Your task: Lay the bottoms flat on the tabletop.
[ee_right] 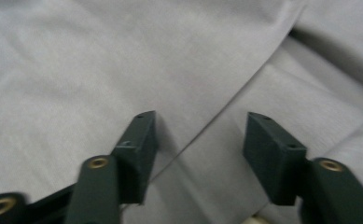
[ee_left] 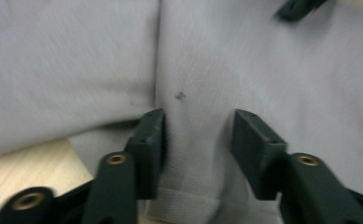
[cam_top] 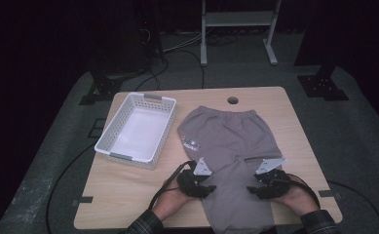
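The grey trousers lie flat on the wooden table, waistband far from the person, with both legs folded together and running toward the near edge. The left gripper sits at the left edge of the legs, its jaws apart over soft knit cloth and a seam, pressing nothing. The right gripper mirrors it at the right edge, jaws likewise released above a fold. Both forearms come in low and level, in plaid sleeves. A small print near the hip is too blurred to read. A white slotted plastic basket stands to the left.
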Motion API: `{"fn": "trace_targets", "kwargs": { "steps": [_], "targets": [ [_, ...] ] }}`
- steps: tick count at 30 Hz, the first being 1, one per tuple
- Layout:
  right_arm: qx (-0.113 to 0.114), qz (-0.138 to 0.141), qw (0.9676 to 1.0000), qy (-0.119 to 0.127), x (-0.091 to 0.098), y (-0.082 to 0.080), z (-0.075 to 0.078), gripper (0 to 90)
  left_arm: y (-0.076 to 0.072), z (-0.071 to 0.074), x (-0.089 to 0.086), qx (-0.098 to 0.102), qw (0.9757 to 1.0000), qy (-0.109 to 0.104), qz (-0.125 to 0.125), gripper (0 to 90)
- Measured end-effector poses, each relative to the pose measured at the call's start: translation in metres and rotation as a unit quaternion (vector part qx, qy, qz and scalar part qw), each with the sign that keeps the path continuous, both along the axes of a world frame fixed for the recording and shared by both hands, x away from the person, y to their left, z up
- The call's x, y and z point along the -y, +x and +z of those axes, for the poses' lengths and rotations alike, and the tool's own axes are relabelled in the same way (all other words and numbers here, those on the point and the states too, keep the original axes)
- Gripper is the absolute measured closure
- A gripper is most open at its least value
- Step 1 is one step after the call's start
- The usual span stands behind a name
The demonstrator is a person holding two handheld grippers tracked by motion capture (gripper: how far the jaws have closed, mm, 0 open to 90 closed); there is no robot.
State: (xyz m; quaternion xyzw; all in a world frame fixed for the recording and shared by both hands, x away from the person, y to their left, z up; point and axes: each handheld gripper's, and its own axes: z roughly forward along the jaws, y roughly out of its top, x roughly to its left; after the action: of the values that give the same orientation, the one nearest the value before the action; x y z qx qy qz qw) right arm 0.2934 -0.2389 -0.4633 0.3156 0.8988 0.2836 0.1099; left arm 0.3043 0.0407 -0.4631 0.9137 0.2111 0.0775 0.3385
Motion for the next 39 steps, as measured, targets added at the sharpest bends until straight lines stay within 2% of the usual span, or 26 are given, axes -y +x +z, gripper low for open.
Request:
{"fn": "trace_targets", "kwargs": {
  "steps": [1,2,3,4,5,6,11,12,13,15,16,17,18,19,20,24,26,27,28,29,31,32,33,37,38,39],
  "targets": [
    [0.000,0.000,1.0000,0.000,0.000,0.000,0.000,47.6,0.000,0.000,0.000,0.000,1.0000,0.000,0.000,64.8],
    [-0.007,0.001,0.9999,0.009,0.000,0.002,0.001,61.7,0.002,-0.002,0.001,-0.009,1.0000,-0.002,0.002,69.3],
    [-0.007,0.001,0.9999,0.009,0.000,0.002,0.001,61.7,0.002,-0.002,0.001,-0.009,1.0000,-0.002,0.002,73.8],
    [-0.009,0.000,0.9999,0.010,-0.001,0.003,0.002,67.3,0.004,-0.001,0.002,-0.011,0.9999,0.001,0.005,73.8],
    [-0.009,0.003,0.9999,0.010,-0.002,0.008,0.002,76.8,0.006,-0.001,0.003,-0.008,0.9999,0.005,0.006,79.3],
    [-0.009,0.002,0.9999,0.008,-0.002,0.011,0.002,79.2,0.011,-0.001,0.005,-0.009,0.9999,0.003,0.011,79.9],
    [-0.001,-0.010,0.9999,0.004,-0.002,0.026,0.002,81.2,0.026,-0.002,0.008,-0.004,0.9996,0.001,0.026,80.3],
    [0.006,-0.018,0.9998,0.000,-0.001,0.034,0.002,81.3,0.038,-0.002,0.011,0.000,0.9993,-0.001,0.037,80.2],
    [0.006,-0.018,0.9998,0.000,-0.001,0.034,0.002,81.3,0.038,-0.002,0.011,0.000,0.9993,-0.001,0.037,80.3],
    [0.014,-0.029,0.9995,-0.002,0.001,0.044,0.002,81.3,0.050,-0.003,0.013,0.000,0.9988,-0.006,0.049,80.2],
    [0.024,-0.040,0.9989,-0.005,0.002,0.055,0.001,81.3,0.062,-0.004,0.016,-0.003,0.9981,-0.015,0.060,80.2],
    [0.024,-0.040,0.9989,-0.005,0.002,0.055,0.001,81.3,0.062,-0.004,0.016,-0.003,0.9981,-0.015,0.060,80.2],
    [0.031,-0.052,0.9982,-0.008,0.004,0.068,0.001,81.3,0.072,-0.005,0.019,-0.004,0.9974,-0.022,0.069,80.1],
    [0.031,-0.052,0.9982,-0.008,0.004,0.068,0.001,81.3,0.072,-0.005,0.019,-0.004,0.9974,-0.022,0.069,80.1],
    [0.036,-0.062,0.9974,-0.005,0.007,0.081,0.000,81.4,0.082,-0.005,0.022,-0.001,0.9968,-0.023,0.076,80.0],
    [0.040,-0.078,0.9962,-0.002,0.010,0.101,0.000,81.3,0.095,-0.005,0.026,0.002,0.9959,-0.023,0.087,77.8],
    [0.038,-0.081,0.9960,0.000,0.011,0.103,0.000,80.3,0.097,-0.005,0.027,0.003,0.9956,-0.021,0.091,76.3],
    [0.038,-0.083,0.9958,0.000,0.012,0.105,0.000,76.3,0.097,-0.004,0.026,0.006,0.9957,-0.020,0.091,72.8],
    [0.037,-0.091,0.9951,0.011,0.015,0.103,0.003,67.9,0.094,-0.002,0.022,0.009,0.9960,-0.025,0.085,64.4],
    [0.037,-0.091,0.9951,0.011,0.015,0.103,0.003,67.9,0.094,-0.002,0.022,0.009,0.9960,-0.025,0.085,60.5],
    [0.038,-0.098,0.9937,0.038,0.022,0.096,0.010,63.8,0.087,0.004,0.012,0.017,0.9958,-0.035,0.083,59.0],
    [0.035,-0.101,0.9927,0.056,0.027,0.086,0.015,62.4,0.078,0.008,0.001,0.022,0.9955,-0.046,0.080,55.7],
    [0.035,-0.101,0.9927,0.056,0.027,0.086,0.015,62.4,0.078,0.008,0.001,0.022,0.9955,-0.046,0.080,54.3],
    [0.028,-0.097,0.9931,0.058,0.032,0.066,0.015,62.1,0.060,0.016,-0.020,0.028,0.9958,-0.046,0.073,52.4],
    [0.021,-0.095,0.9937,0.056,0.033,0.056,0.013,62.1,0.055,0.018,-0.024,0.032,0.9957,-0.049,0.073,50.9],
    [0.021,-0.095,0.9937,0.056,0.033,0.056,0.013,62.1,0.051,0.020,-0.029,0.034,0.9956,-0.049,0.072,50.9]
  ]
}}
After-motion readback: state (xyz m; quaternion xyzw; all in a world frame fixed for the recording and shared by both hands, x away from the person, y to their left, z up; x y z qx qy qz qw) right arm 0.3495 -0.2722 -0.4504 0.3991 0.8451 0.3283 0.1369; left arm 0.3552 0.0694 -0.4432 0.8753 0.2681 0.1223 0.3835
